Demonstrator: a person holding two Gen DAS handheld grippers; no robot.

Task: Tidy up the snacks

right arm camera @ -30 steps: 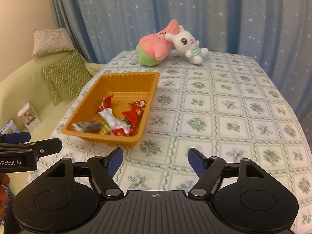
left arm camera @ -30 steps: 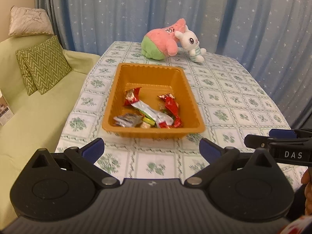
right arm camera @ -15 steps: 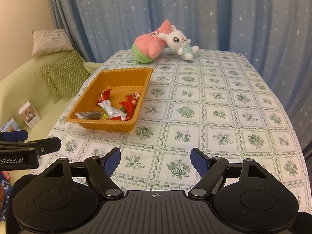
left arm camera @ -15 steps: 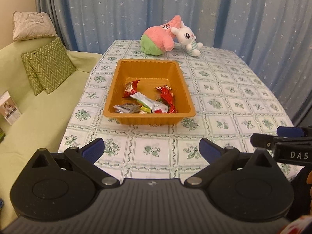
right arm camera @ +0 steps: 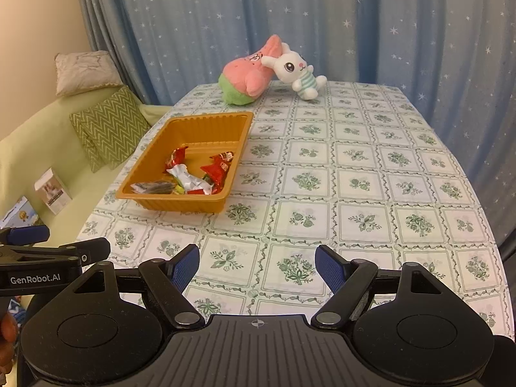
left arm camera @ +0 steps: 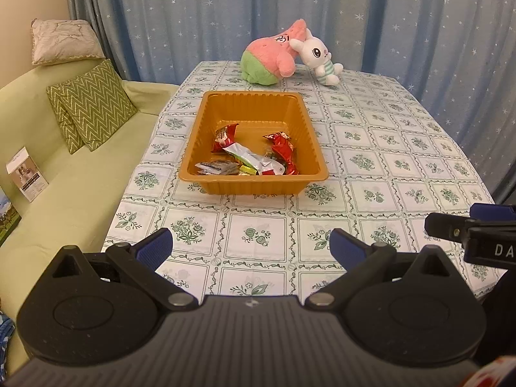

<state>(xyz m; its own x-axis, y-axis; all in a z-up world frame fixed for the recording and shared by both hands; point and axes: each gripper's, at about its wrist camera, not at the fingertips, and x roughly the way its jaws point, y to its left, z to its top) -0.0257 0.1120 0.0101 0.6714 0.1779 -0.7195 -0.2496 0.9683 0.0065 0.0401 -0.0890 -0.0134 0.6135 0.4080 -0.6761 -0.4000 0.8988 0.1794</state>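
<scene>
Star-print blue curtains behind a desk point(left arm camera: 371, 167) in floral cloth; orange tray point(left arm camera: 254, 183) left of centre, snacks point(left arm camera: 254, 158) heaped at its near end, none seen loose on the cloth. Both tools pitched down toward desk, near edge: left tool point(left arm camera: 250, 246) and right tool point(right arm camera: 256, 266) wide apart, empty. Likely sorting done or nearly; next move calls for locating any stray snack.

My grippers' pads point(left arm camera: 154, 249) are blue; the tray point(left arm camera: 254, 183) is orange, the tablecloth point(right arm camera: 354, 174) white with green floral squares, the curtain point(right arm camera: 354, 16) blue with white stars
</scene>
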